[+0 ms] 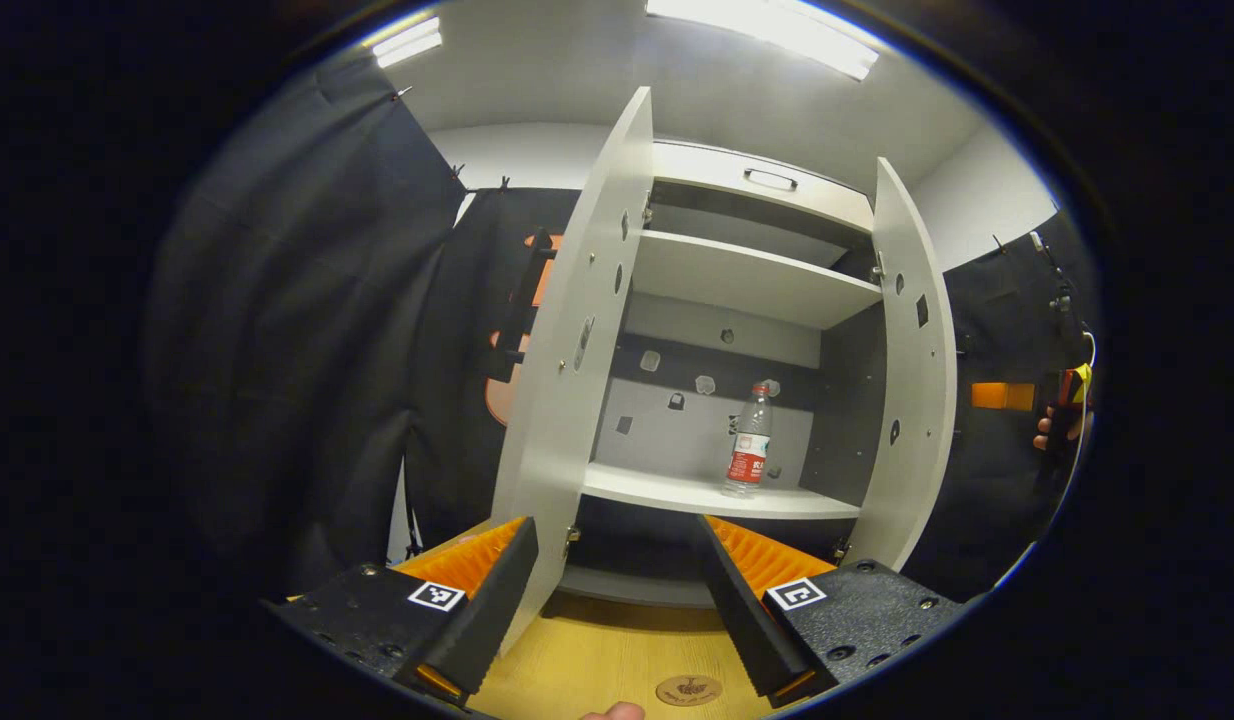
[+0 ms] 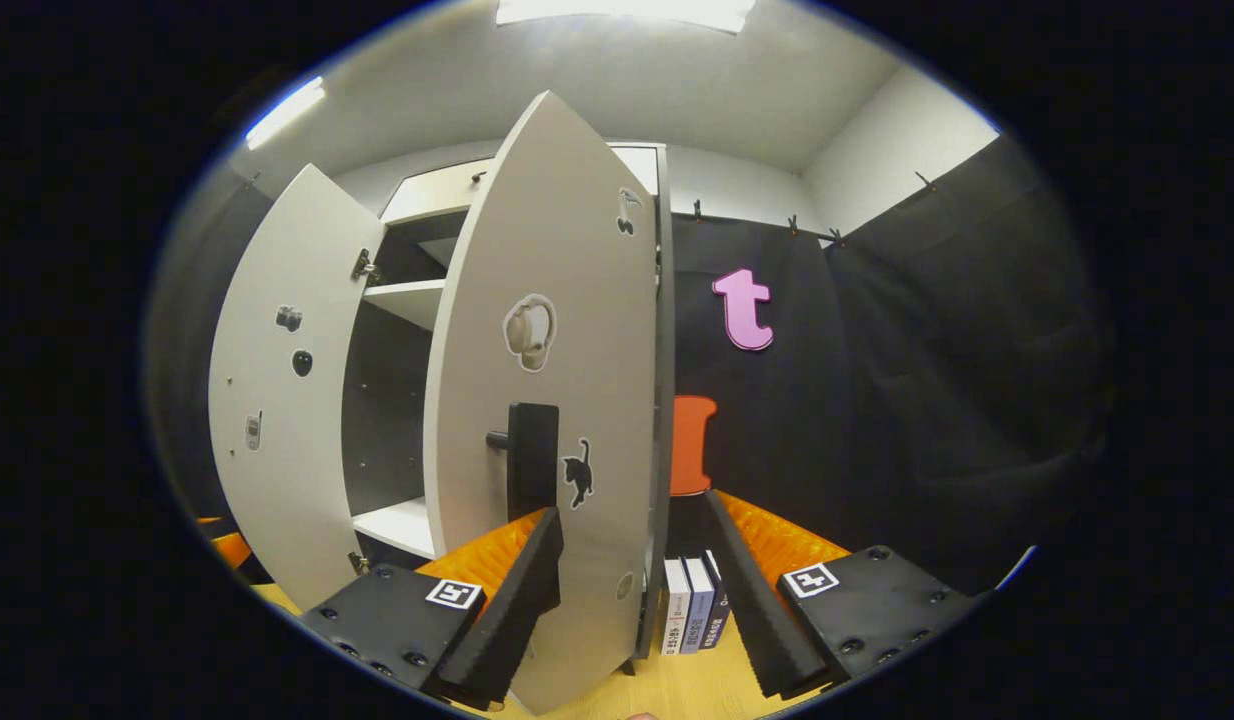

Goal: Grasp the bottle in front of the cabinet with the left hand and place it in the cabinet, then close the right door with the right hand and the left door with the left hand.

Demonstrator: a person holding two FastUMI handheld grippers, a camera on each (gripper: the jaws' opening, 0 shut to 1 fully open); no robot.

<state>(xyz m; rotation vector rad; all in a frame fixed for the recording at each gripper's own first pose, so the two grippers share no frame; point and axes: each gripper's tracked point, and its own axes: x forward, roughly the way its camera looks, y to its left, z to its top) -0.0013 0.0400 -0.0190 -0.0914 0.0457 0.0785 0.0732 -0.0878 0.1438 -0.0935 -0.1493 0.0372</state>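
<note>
A clear bottle with a red label (image 1: 749,440) stands upright on the right part of the cabinet's lower shelf (image 1: 677,490). Both doors stand open: the left door (image 1: 577,380) and the right door (image 1: 912,370). My left gripper (image 1: 617,565) is open and holds nothing, back from the cabinet and low over the wooden table. In the right gripper view the right door's outer face (image 2: 547,380) is close in front, with its black handle (image 2: 532,455). My right gripper (image 2: 632,575) is open, its left finger (image 2: 517,590) just below the handle.
The wooden table (image 1: 617,650) runs under the cabinet. Several books (image 2: 692,605) stand upright beside the cabinet's right side. A drawer with a handle (image 1: 770,180) tops the cabinet. A hand (image 1: 1049,430) shows at the far right. Black cloth walls close in on both sides.
</note>
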